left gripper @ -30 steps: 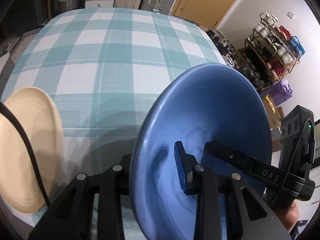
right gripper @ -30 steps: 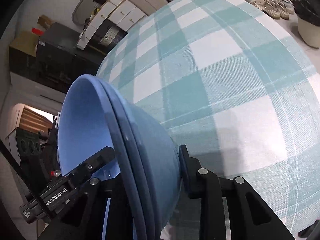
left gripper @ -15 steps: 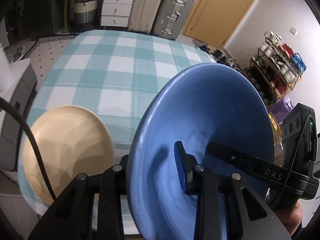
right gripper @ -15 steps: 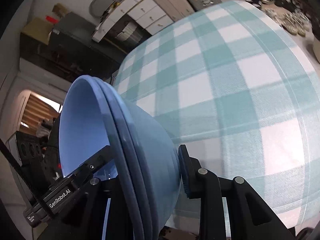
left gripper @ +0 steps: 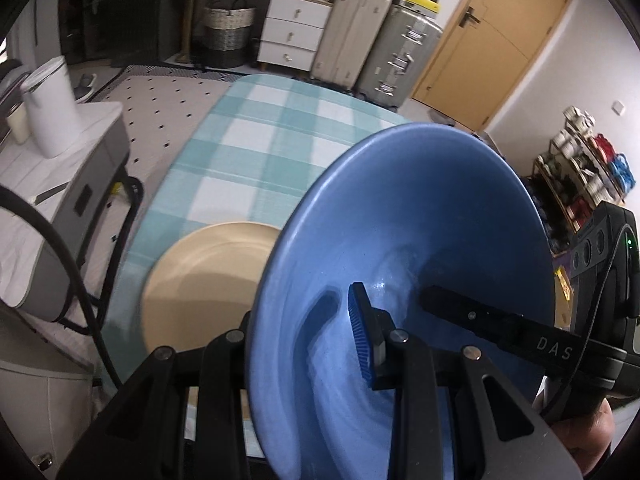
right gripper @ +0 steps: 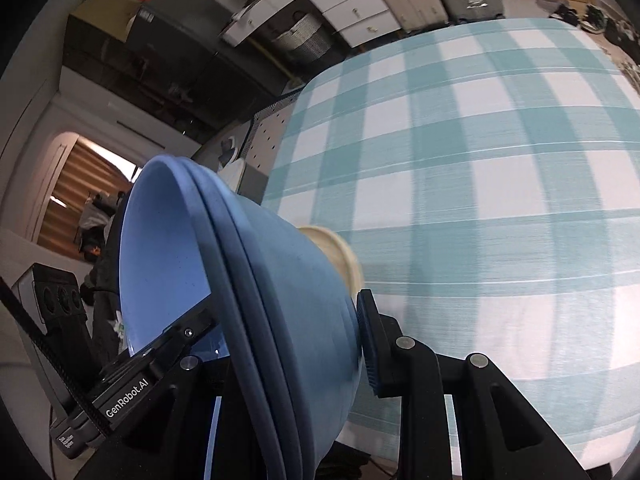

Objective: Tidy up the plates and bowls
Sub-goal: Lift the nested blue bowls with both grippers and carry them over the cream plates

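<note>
Both grippers are lifting the 2 nested blue bowls [left gripper: 400,248] up and back from the checked tablecloth [left gripper: 256,148], so the cream plate [left gripper: 208,280], earlier at the left edge of the left wrist view, is now sliding toward the middle; the stack seems to be heading for a new spot. The left gripper [left gripper: 300,344] is clamping the left rim, the right gripper [right gripper: 288,340] the right, bowls tilted between them, above the table

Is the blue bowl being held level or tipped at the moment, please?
Tipped. The blue bowl stands nearly on edge, its open side facing sideways, with the jaws of both grippers clamped over opposite parts of its rim.
</note>
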`<state>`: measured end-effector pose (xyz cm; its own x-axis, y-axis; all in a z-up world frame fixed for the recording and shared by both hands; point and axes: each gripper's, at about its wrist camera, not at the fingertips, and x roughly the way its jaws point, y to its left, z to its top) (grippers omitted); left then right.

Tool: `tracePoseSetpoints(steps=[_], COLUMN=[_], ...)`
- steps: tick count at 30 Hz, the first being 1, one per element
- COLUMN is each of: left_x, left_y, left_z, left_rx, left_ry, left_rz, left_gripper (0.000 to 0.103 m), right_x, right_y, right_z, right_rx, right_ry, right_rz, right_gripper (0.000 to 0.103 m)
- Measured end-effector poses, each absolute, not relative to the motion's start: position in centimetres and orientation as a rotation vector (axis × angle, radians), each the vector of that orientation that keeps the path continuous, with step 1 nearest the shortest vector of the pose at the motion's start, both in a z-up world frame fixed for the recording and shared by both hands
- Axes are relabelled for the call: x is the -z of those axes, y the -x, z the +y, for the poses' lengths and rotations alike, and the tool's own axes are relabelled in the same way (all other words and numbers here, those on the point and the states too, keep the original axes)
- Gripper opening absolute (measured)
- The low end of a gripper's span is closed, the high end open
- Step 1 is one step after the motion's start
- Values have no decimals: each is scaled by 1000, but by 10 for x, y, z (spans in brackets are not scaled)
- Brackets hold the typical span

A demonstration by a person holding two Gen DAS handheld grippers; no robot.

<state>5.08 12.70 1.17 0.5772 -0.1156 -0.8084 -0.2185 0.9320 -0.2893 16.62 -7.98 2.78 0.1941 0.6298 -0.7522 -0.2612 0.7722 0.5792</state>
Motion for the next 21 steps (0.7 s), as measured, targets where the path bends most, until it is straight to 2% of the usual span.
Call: tracePoseSetpoints(steps=[10,21], left_x=[12,42], left_y=[-38,-34], left_z=[178,202], left_rx=[-136,-161], left_ry=[425,469], left_rz=[982,1028], left_gripper=[31,31], right_x=[-13,18], right_y=[-160,-162], right_z=[-17,11], right_rx=[-682,-680], right_ry=[-277,-242], right_rz=[1276,1342], right_gripper=[24,24])
